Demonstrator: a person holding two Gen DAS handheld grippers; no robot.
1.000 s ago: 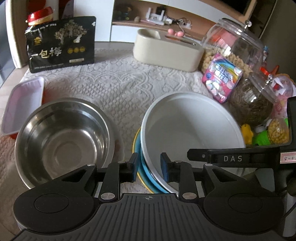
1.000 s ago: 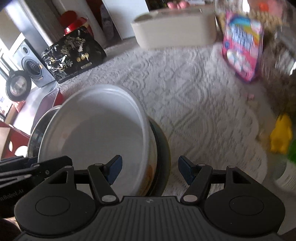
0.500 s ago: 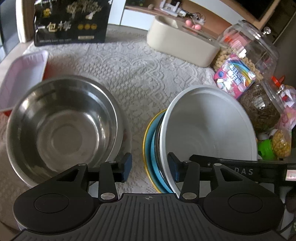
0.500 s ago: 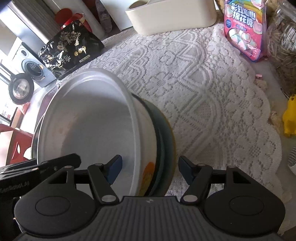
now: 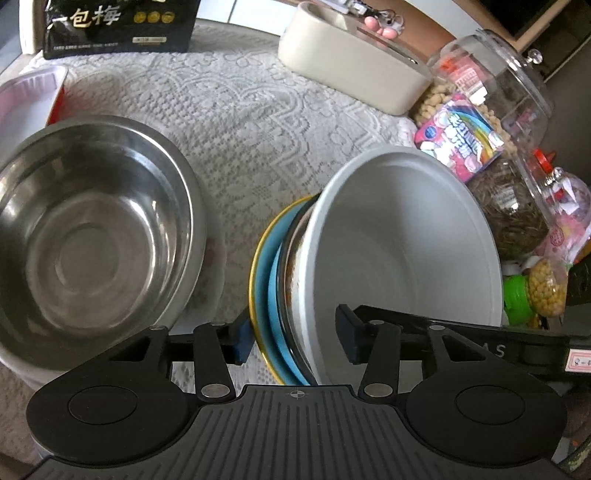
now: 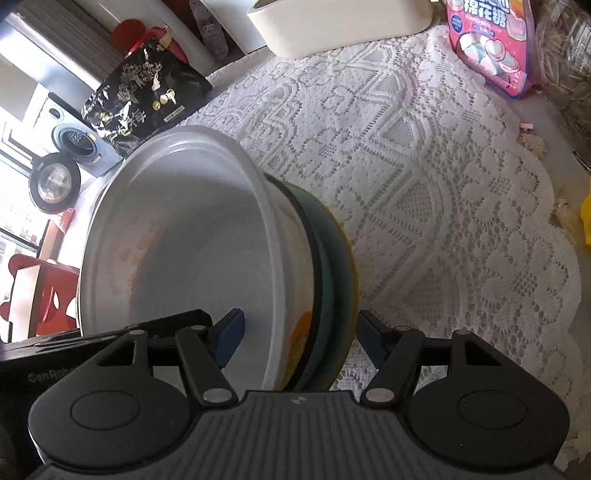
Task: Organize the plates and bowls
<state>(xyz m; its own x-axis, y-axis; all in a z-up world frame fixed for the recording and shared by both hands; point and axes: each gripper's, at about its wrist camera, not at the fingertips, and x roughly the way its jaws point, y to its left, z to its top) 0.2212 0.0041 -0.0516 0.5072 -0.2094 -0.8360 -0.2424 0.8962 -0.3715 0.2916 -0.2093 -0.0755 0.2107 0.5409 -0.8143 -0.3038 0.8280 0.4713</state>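
Both grippers straddle the same stack from opposite sides, prob. so it can be lifted or steadied as one unit w/o the pieces sliding apart. Left gripper (image 5: 295,341): fingers set wide, one blue pad outside the yellow-rimmed blue plate (image 5: 263,295), the other inside the white bowl (image 5: 399,243), so bowl wall + plate rims sit between the pads; can't tell if the pads actually touch, there looks to be a gap at the plate side. Right gripper (image 6: 301,336): likewise wide, one pad inside the bowl, the other just outside the plate edge, not visibly pressing. Bowl sits tilted on the plates, w/ a dark rim of another dish between bowl and blue plate; what that dish is, can't tell. Steel bowl (image 5: 92,236) lies well outside the left gripper's outer finger, resting on a pale plate (image 5: 212,280) – prob. the other pile to be sorted. Beyond the fingertips: lace tablecloth (image 6: 424,177), cream box (image 5: 351,74), black snack bag (image 5: 122,26), pink candy pack (image 6: 491,44), jars (image 5: 491,92). My read: the stack is bracketed, grip not yet closed; closing both evenly matters since the bowl is tilted and could slip.
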